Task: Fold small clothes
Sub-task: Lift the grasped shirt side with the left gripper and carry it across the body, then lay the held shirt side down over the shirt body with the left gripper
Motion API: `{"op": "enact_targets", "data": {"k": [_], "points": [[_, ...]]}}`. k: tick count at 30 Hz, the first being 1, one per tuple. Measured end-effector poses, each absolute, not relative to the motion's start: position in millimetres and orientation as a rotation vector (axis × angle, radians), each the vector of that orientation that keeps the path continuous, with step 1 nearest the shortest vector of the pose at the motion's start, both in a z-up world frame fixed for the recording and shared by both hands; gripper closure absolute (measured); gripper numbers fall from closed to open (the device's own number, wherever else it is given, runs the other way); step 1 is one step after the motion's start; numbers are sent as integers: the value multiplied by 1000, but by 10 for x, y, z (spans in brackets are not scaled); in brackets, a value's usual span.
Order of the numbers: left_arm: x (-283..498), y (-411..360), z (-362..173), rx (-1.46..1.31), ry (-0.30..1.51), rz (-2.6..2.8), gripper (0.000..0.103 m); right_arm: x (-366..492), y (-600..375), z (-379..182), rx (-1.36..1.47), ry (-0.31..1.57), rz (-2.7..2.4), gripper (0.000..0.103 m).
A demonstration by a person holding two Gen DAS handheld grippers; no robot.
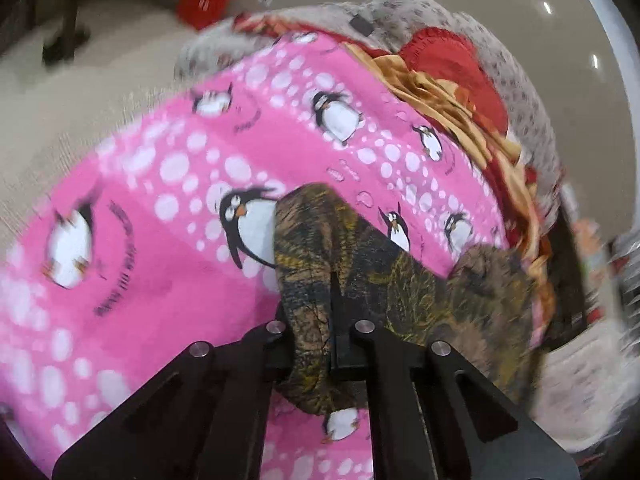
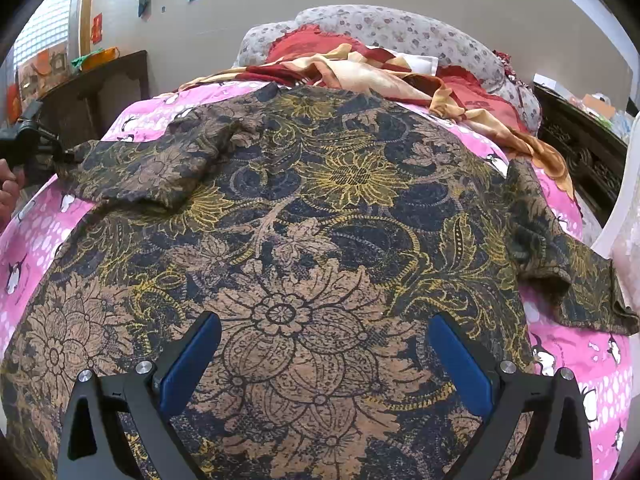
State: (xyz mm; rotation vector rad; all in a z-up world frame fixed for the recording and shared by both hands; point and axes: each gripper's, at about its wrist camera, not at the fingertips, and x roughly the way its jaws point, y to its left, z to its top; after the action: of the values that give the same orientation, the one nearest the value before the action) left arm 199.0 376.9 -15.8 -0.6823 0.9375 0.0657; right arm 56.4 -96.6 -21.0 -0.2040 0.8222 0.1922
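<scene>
A dark floral shirt (image 2: 312,216) in brown, navy and yellow lies spread on a pink penguin blanket (image 2: 576,360) on a bed. My right gripper (image 2: 324,344) is open, hovering just above the shirt's lower body, blue pads (image 2: 192,364) wide apart. My left gripper (image 1: 332,300) is shut on the shirt's left sleeve (image 1: 320,264), holding its end above the pink blanket (image 1: 140,200). In the right wrist view the left gripper (image 2: 60,154) shows at the far left, pulling the sleeve (image 2: 160,164) outward. The right sleeve (image 2: 560,248) lies loose on the blanket.
A red and tan cloth (image 2: 380,72) and a floral pillow (image 2: 400,28) lie at the bed's head. Dark wooden furniture stands on the left (image 2: 100,84) and on the right (image 2: 580,148). A white chair edge (image 2: 624,200) is at the right.
</scene>
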Motion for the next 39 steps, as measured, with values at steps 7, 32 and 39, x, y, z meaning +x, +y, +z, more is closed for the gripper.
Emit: {"op": "enact_targets", "data": {"k": [7,32,39], "points": [[1678,4347,756,-611,682,272,100,540,-1004,-170,-192,811,188,0],[2198,905,-255,-498,919,-365,100,1162,-1229,524,-204,766,214,0],[1904,824,-373,-501,970,-406,83,1495,-1118,272,-17,800,468,0]]}}
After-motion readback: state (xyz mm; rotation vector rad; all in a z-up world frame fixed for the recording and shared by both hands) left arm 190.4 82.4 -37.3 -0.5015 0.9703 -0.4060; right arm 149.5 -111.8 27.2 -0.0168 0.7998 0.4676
